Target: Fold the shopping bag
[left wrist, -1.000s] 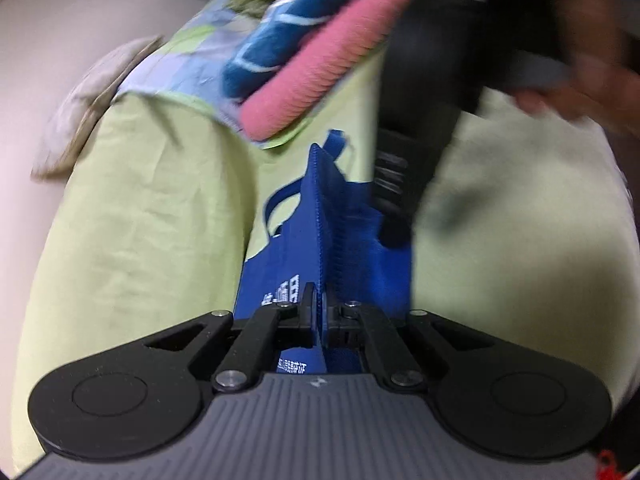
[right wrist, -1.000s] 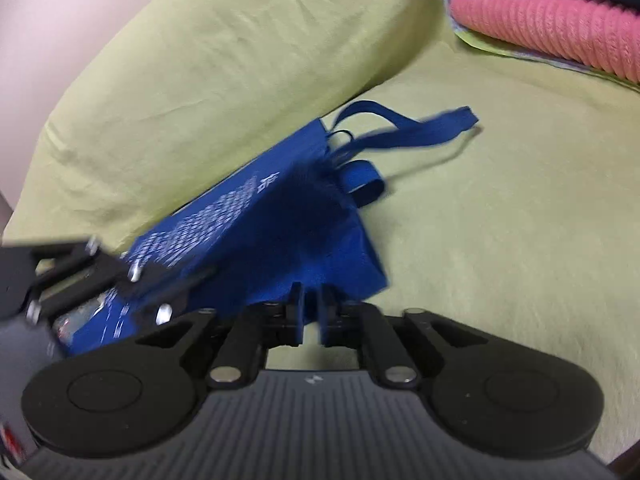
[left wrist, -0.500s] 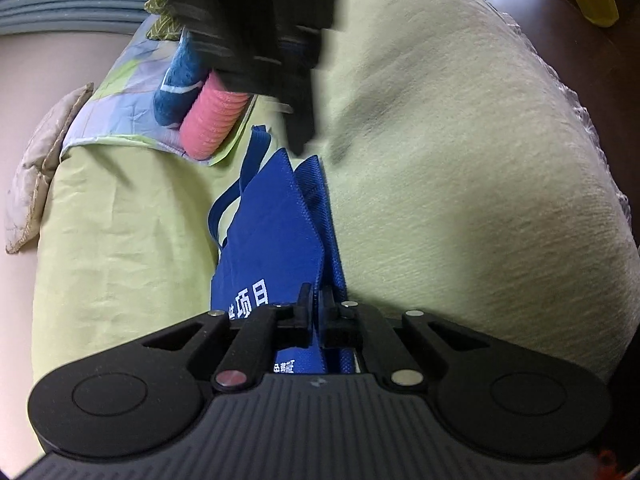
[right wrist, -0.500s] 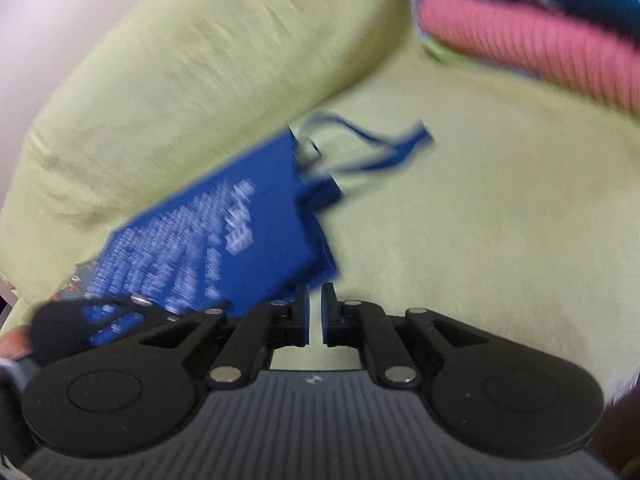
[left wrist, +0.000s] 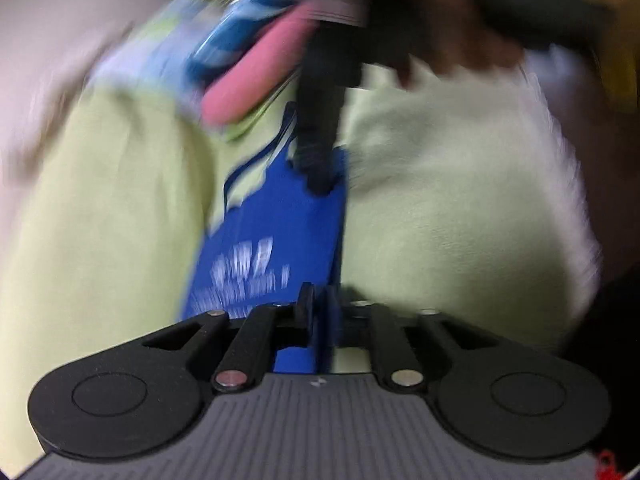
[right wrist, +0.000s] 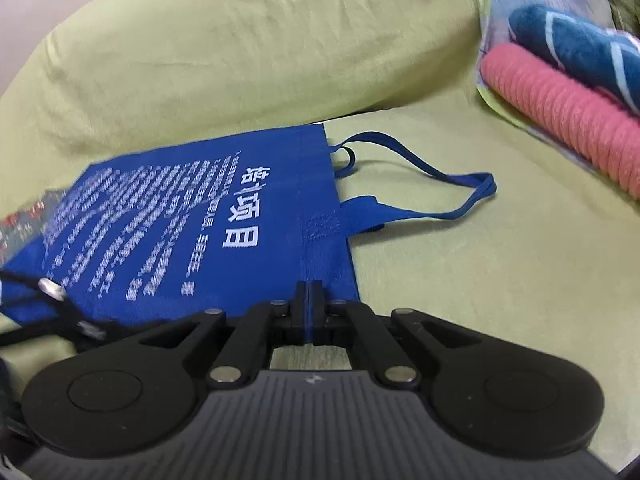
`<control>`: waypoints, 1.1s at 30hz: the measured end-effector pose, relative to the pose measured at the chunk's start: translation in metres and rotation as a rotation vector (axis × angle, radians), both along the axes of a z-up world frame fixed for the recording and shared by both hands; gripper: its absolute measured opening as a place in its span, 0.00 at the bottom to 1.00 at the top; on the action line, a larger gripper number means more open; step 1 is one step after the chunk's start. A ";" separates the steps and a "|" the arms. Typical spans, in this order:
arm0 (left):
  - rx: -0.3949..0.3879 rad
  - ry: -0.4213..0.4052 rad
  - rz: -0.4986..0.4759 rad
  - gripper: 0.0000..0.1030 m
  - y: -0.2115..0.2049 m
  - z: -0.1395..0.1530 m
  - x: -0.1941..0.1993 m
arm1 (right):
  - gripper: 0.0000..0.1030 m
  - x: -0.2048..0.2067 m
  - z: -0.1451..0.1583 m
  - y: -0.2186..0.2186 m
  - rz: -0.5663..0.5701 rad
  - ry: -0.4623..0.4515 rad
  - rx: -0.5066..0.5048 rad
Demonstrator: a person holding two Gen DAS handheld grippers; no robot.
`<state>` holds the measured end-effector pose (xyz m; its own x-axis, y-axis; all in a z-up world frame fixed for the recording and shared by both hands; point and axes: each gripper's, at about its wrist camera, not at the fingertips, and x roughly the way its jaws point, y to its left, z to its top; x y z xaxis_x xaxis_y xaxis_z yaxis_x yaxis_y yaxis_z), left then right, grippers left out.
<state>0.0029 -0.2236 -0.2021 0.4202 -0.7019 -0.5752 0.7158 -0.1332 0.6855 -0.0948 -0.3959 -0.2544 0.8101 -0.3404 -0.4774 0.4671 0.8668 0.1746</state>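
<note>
A blue shopping bag (right wrist: 208, 216) with white print lies flat on the lime-green sheet, its handles (right wrist: 432, 184) trailing to the right. My right gripper (right wrist: 309, 300) is shut on the bag's near edge by the top corner. My left gripper (left wrist: 318, 304) is shut on the bag (left wrist: 272, 240) at its bottom edge. In the blurred left wrist view the right gripper (left wrist: 320, 168) stands on the bag's far end. The left gripper's fingers (right wrist: 60, 304) show at the left edge of the right wrist view.
A lime-green pillow (right wrist: 224, 52) lies behind the bag. A pink ribbed roll (right wrist: 560, 116) and a dark blue striped towel (right wrist: 580, 52) sit on a patterned cloth at the right. The person's hand (left wrist: 460, 40) is above.
The bag has gone from bunched and lifted to spread flat on the sheet. My right gripper has closed on its near edge. The left wrist view has swung and is blurred.
</note>
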 end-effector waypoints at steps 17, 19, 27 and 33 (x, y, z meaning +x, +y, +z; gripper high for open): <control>-0.177 0.414 0.734 0.23 0.044 0.020 0.119 | 0.00 0.016 0.009 0.013 -0.012 0.113 -0.089; -0.207 0.412 0.811 0.33 0.068 0.018 0.138 | 0.00 0.017 0.009 0.014 -0.017 0.118 -0.096; -0.245 0.368 0.869 0.24 0.077 0.036 0.137 | 0.00 0.022 0.009 0.018 -0.022 0.146 -0.125; -0.262 0.427 0.817 0.29 0.055 0.047 0.110 | 0.00 0.022 0.009 0.017 -0.032 0.143 -0.113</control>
<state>0.1126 -0.1685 -0.1546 0.6284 -0.4129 -0.6593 0.7159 0.6385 0.2824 -0.0729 -0.3784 -0.2451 0.7243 -0.4231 -0.5445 0.5083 0.8612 0.0070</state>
